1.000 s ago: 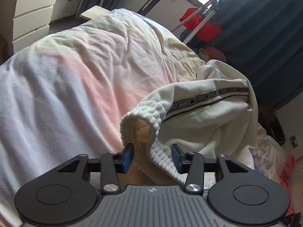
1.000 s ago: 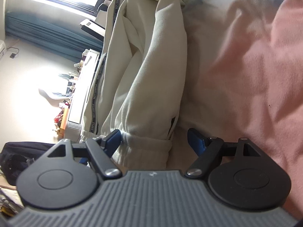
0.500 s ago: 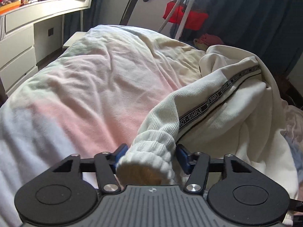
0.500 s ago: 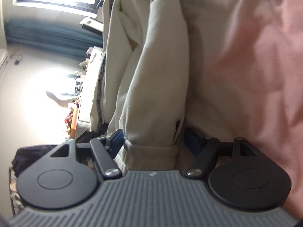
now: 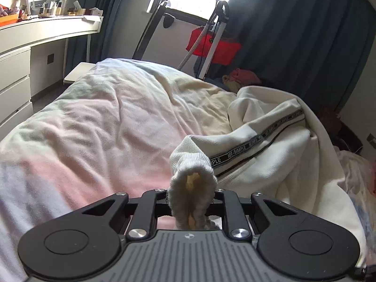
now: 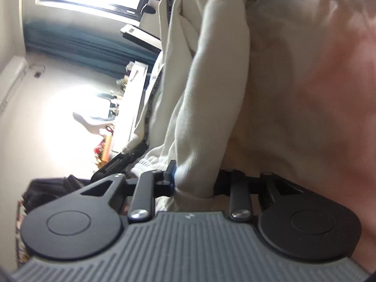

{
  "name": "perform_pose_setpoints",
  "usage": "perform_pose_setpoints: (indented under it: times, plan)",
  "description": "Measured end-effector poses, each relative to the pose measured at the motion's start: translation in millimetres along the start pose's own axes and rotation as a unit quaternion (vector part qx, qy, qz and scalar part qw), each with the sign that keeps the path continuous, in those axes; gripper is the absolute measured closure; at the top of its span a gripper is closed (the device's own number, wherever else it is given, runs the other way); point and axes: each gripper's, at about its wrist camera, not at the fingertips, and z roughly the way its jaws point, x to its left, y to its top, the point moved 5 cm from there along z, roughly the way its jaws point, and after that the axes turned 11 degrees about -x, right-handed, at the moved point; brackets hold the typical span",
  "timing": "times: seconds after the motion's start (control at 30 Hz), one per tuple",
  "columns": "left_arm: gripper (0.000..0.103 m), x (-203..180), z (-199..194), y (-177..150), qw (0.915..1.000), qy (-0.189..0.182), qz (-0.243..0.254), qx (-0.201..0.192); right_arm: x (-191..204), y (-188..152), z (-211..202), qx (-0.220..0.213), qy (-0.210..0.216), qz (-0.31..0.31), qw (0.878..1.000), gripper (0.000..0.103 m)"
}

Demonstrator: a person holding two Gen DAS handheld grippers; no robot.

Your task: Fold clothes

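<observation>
A cream garment (image 5: 277, 155) with a black lettered side stripe lies bunched on the right of the bed. My left gripper (image 5: 191, 202) is shut on its ribbed cuff (image 5: 190, 176), which is pinched flat between the jaws. In the right wrist view the same cream garment (image 6: 211, 89) hangs lengthwise away from me. My right gripper (image 6: 195, 181) is shut on its hem end, and the cloth hides the right fingertip. The left gripper shows faintly beside it in the right wrist view (image 6: 119, 162).
A rumpled pink and cream blanket (image 5: 98, 129) covers the bed. A white desk with drawers (image 5: 16, 54) stands at the left, with bottles on top. A red bag on a metal stand (image 5: 213, 44) and dark curtains are behind the bed. More clothes (image 5: 242, 75) lie at the far right.
Both grippers closed from open onto the garment: the left onto the ribbed cuff, the right onto the hem. The left view tilted up to show more of the room.
</observation>
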Motion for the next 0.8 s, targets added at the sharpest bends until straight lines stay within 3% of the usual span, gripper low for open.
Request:
perform_pose_setpoints:
  times: [0.1, 0.2, 0.33, 0.47, 0.57, 0.67, 0.8]
  plan:
    - [0.085, 17.8, 13.0, 41.2, 0.9994, 0.025, 0.014, -0.016, 36.7, -21.0, 12.4, -0.001, 0.011, -0.029, 1.0, 0.075]
    - [0.085, 35.5, 25.9, 82.5, 0.9978, 0.05, 0.028, -0.032, 72.9, -44.1, 46.1, -0.003, 0.036, -0.02, 0.999, 0.075]
    - [0.085, 59.1, 42.7, 137.7, 0.9939, 0.084, 0.047, -0.054, 111.3, -88.9, 120.2, 0.009, 0.074, 0.037, 0.997, 0.076]
    - [0.085, 105.7, 89.8, 178.1, 0.9809, 0.158, 0.105, -0.041, 146.8, -141.8, 209.1, 0.021, 0.1, 0.067, 0.993, 0.076]
    - [0.085, 138.3, 134.6, 184.3, 0.9742, 0.183, 0.132, -0.01, 152.9, -165.3, 263.9, 0.028, 0.092, 0.068, 0.993, 0.075]
    - [0.085, 166.7, 174.6, 170.9, 0.979, 0.173, 0.107, 0.016, 143.4, -174.1, 300.1, 0.043, 0.073, 0.067, 0.994, 0.075]
    - [0.084, 196.5, 203.3, 142.7, 0.9872, 0.149, 0.048, 0.03, 126.8, -172.1, 313.0, 0.071, 0.07, 0.077, 0.992, 0.076]
